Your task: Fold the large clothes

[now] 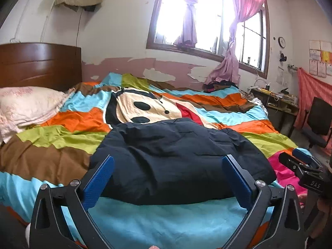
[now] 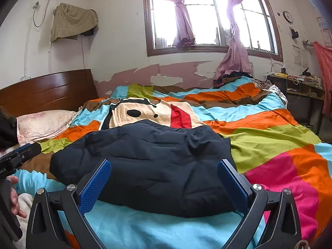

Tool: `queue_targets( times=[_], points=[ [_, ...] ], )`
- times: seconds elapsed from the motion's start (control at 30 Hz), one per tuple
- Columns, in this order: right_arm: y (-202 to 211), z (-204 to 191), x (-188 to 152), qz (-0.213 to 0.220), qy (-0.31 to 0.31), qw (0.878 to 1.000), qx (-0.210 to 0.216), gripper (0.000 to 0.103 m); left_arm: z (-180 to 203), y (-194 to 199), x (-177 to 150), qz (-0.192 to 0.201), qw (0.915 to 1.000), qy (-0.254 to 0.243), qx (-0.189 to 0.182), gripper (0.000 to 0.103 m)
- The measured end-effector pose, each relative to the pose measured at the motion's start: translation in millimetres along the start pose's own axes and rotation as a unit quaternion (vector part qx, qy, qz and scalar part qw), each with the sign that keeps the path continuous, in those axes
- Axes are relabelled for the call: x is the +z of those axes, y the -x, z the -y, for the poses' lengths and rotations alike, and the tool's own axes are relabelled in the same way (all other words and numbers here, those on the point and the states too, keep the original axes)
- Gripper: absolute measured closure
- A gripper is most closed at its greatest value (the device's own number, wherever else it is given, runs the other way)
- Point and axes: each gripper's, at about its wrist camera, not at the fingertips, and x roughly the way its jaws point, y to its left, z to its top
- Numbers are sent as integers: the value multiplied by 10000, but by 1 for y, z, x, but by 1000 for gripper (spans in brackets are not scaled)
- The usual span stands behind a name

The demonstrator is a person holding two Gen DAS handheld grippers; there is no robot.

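Observation:
A dark navy puffy jacket (image 1: pixel 176 157) lies folded in a compact bundle on the striped bedspread (image 1: pixel 62 137); it also shows in the right wrist view (image 2: pixel 157 166). My left gripper (image 1: pixel 168 176) is open and empty, its blue pads on either side of the bundle's near edge, just in front of it. My right gripper (image 2: pixel 164 180) is open and empty in the same way at the bundle's near edge. The right gripper also shows at the right edge of the left wrist view (image 1: pixel 300 166), and the left gripper at the left edge of the right wrist view (image 2: pixel 20 155).
A pink pillow (image 1: pixel 27 108) and wooden headboard (image 1: pixel 39 64) are at the left. A window with pink curtains (image 1: pixel 207 20) is behind the bed. A desk (image 1: pixel 274 99) and black chair (image 1: pixel 317 120) stand at the right. Dark clothes (image 1: pixel 220 85) lie at the bed's far side.

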Motion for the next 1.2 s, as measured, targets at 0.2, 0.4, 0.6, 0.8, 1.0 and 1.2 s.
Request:
queue_targets(
  times=[0.2,0.4,0.6,0.8,1.0,1.2],
  points=[
    [10,-4,-6,-21,-178,9998,89,0,2,9,-6,-83,9999,1,139,2],
    [21,-13,-11,-12,-234,9996,155,0,2,20,-17,-215,9993,48,313,2],
    [32,-28,-20,-12,-50,9999,132,0,-1,26,-31,-331,9982,137,476,2],
    [44,-37,-34,114,13,9999,-32,0,-6,32,-42,-385,9974,300,534,2],
    [57,-40,-44,331,-57,9994,-89,0,-6,42,-47,-292,9974,288,600,2],
    [60,-40,-50,425,-36,9990,-151,0,-1,51,-56,-197,9982,143,556,2]
  ],
)
